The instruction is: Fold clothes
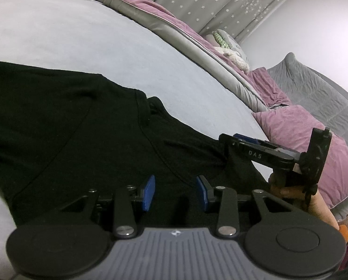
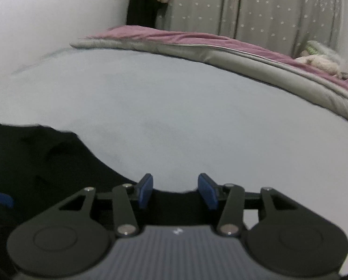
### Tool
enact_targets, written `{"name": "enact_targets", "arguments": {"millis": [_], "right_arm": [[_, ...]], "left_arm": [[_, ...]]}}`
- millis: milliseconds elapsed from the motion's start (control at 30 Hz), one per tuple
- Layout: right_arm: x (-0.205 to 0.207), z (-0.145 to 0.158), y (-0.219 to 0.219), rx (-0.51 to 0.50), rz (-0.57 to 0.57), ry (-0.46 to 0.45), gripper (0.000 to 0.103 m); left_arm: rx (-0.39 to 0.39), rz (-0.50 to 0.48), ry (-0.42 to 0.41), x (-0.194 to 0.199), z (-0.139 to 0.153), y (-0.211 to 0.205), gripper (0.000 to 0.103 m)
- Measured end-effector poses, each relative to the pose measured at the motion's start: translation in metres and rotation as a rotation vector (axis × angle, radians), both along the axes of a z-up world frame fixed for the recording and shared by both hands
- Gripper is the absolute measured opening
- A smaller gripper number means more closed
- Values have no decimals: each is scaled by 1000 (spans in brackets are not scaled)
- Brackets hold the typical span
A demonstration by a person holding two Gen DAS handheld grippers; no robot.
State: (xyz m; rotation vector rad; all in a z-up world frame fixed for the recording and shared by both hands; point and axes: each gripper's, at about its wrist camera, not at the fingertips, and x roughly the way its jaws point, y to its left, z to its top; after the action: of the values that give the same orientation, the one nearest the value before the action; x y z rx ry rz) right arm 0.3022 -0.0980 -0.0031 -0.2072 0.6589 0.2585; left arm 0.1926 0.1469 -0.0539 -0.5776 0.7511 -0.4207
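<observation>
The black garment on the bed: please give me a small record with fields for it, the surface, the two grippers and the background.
garment: black garment, spread flat
surface: pale blue bed sheet
left gripper: jaws apart over the black cloth, pads not pressing it
right gripper: jaws apart at the garment's edge, nothing between the pads
bedding: pink and grey duvet pushed to the far side, pink pillow
background: grey curtain with stars
</observation>
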Motion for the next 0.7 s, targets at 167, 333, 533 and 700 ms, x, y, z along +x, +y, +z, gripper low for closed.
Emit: {"name": "enact_targets", "arguments": {"millis": [167, 333, 533, 700], "right_arm": [[5, -15, -9, -8, -50, 37, 40], [0, -19, -2, -72, -69, -15, 6], [1, -27, 0, -93, -131, -23, 10], [0, -26, -26, 53, -163, -30, 41]], "left_arm": [[8, -3, -2, 0, 0, 0, 37], [5, -2, -2, 1, 0, 1, 37], [32, 8, -1, 3, 7, 1, 37], [249, -8, -26, 21, 29, -6, 37]]}}
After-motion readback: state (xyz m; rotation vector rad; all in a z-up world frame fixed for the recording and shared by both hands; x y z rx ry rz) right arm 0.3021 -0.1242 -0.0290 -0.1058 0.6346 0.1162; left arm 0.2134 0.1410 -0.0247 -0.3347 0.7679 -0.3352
